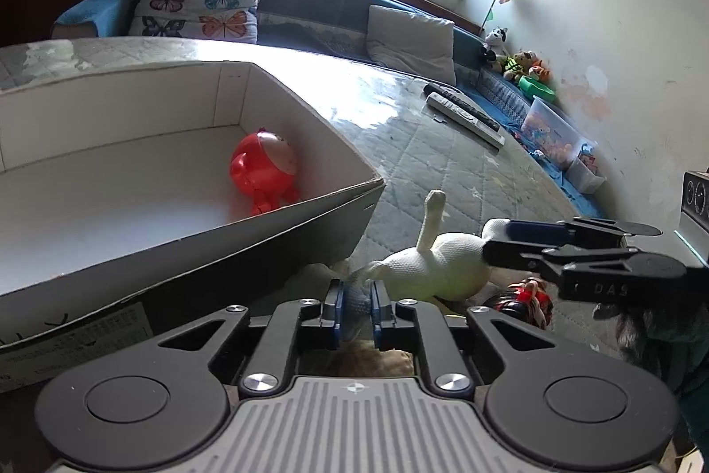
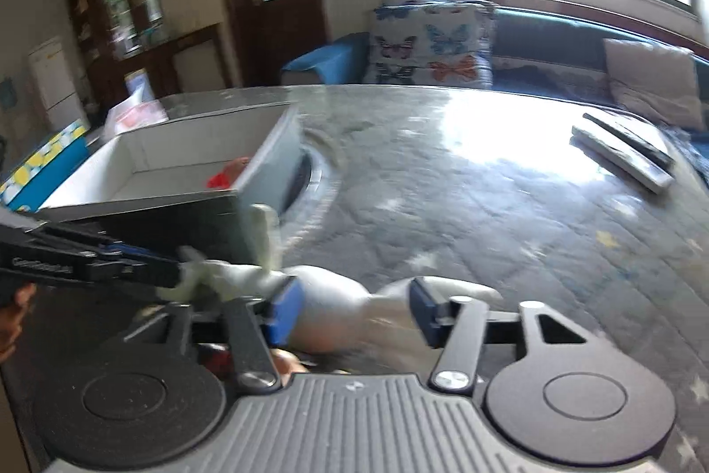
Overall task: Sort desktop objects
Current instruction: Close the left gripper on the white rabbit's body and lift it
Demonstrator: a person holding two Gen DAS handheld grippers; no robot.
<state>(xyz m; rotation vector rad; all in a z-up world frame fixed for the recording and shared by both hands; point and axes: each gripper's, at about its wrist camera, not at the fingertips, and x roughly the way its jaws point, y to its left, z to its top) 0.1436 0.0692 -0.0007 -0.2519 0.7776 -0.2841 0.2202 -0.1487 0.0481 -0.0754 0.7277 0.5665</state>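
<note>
A white plush animal (image 1: 438,267) lies on its side on the table, just right of a white cardboard box (image 1: 133,180). A red toy figure (image 1: 263,171) lies inside the box. My left gripper (image 1: 356,302) is shut on one limb of the plush. My right gripper (image 2: 354,306) is open with its blue pads on either side of the plush body (image 2: 328,295); it comes in from the right in the left wrist view (image 1: 500,240). A small red and black toy (image 1: 529,302) lies under the plush.
Two remote controls (image 1: 465,111) lie at the table's far right. The box (image 2: 177,171) stands to the left, with a blue patterned box (image 2: 40,167) beyond it. A sofa with cushions (image 1: 199,3) runs behind the table.
</note>
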